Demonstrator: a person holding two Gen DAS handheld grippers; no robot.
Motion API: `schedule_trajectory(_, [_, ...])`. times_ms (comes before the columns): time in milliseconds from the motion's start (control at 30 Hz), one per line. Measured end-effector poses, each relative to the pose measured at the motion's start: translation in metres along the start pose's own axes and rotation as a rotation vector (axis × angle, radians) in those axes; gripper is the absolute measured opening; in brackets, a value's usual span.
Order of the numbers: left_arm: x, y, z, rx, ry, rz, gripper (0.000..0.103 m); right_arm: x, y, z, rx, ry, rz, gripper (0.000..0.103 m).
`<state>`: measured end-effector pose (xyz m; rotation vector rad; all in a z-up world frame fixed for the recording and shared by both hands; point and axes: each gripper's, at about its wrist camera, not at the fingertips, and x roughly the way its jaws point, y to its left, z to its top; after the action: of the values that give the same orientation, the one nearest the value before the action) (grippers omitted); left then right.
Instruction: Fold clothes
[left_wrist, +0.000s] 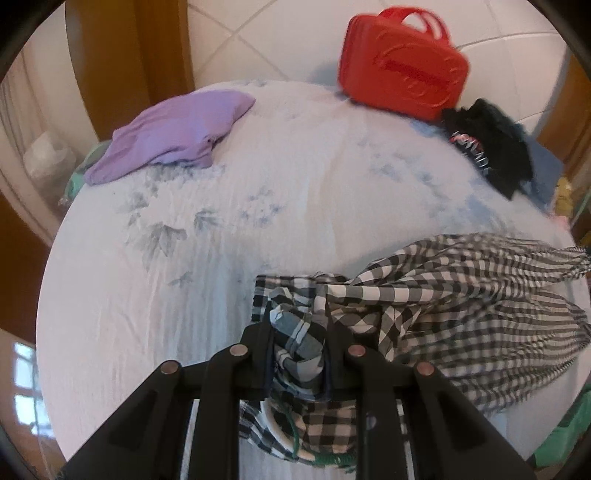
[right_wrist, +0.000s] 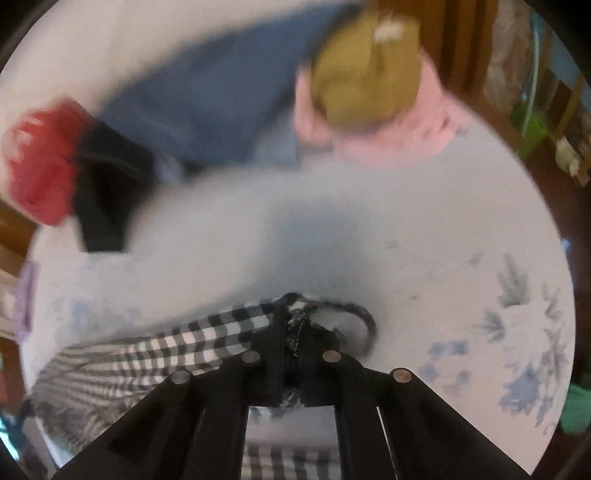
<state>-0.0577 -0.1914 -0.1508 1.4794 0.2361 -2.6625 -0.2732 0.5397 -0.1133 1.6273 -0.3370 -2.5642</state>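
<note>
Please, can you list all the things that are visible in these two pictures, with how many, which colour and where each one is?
Black-and-white checked cloth garment: one, stretched over the near side of the bed, between the two grippers.
Folded purple cloth garment: one, far left of the bed.
Red hard plastic case with handles: one, far edge of the bed.
Black crumpled garment with lettering: one, beside the red case, to its right.
Blue flat cloth: one, far side, blurred.
Pink cloth: one, far right, under an olive-yellow item, too blurred to identify.
White bed sheet with blue-grey leaf print: one, under everything.
Left gripper: black, shut on the checked garment.
Right gripper: black, shut on the checked garment's edge.
</note>
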Motion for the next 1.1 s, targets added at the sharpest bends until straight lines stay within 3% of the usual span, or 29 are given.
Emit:
schedule_trajectory(67, [-0.005, -0.001, -0.010, 0.017, -0.008, -0.011, 0.019, -0.036, -0.016, -0.025, -0.008, -0.053, 0.039, 0.005])
schedule_trajectory(233, [-0.002, 0.005, -0.042, 0.012, 0.075, -0.067, 0.026, -0.064, -0.068, -0.119, 0.014, 0.032, 0.036, 0.009])
schedule_trajectory(267, [-0.002, 0.008, -0.044, -0.003, 0.095, -0.070, 0.036, -0.065, -0.078, -0.135, 0.027, 0.057, 0.015, 0.012])
schedule_trajectory(300, [-0.003, 0.011, -0.046, -0.018, 0.114, -0.072, 0.045, -0.060, -0.087, -0.146, 0.049, 0.089, -0.026, 0.022])
schedule_trajectory(333, [-0.004, 0.014, -0.048, -0.031, 0.129, -0.075, 0.064, -0.055, -0.097, -0.158, 0.071, 0.121, -0.068, 0.041])
schedule_trajectory(367, [-0.011, 0.016, -0.046, -0.040, 0.121, -0.076, 0.074, -0.052, -0.106, -0.166, 0.093, 0.138, -0.109, 0.047])
schedule_trajectory(433, [-0.032, 0.016, -0.037, -0.036, 0.074, -0.088, 0.076, -0.058, -0.119, -0.172, 0.150, 0.111, -0.148, 0.049])
schedule_trajectory(533, [-0.056, 0.009, -0.016, 0.008, 0.018, -0.063, 0.076, -0.068, -0.120, -0.167, 0.186, 0.059, -0.131, 0.054])
schedule_trajectory(667, [-0.053, 0.005, 0.002, 0.015, 0.009, -0.037, 0.076, -0.073, -0.113, -0.155, 0.204, 0.014, -0.101, 0.057])
schedule_trajectory(700, [-0.054, 0.005, 0.005, 0.016, 0.008, -0.045, 0.076, -0.070, -0.112, -0.153, 0.205, 0.019, -0.098, 0.057])
schedule_trajectory(767, [-0.063, 0.007, 0.001, 0.031, 0.009, -0.136, 0.076, -0.064, -0.109, -0.149, 0.208, 0.038, -0.094, 0.057])
schedule_trajectory(833, [-0.074, 0.006, -0.010, 0.087, 0.017, -0.121, 0.076, -0.063, -0.108, -0.153, 0.205, 0.046, -0.088, 0.057])
schedule_trajectory(933, [-0.077, 0.018, -0.016, 0.058, 0.045, -0.055, 0.076, -0.060, -0.110, -0.160, 0.218, 0.058, -0.087, 0.057])
schedule_trajectory(1100, [-0.041, 0.047, 0.008, -0.159, 0.071, 0.022, 0.076, -0.049, -0.117, -0.163, 0.295, 0.068, -0.067, 0.058])
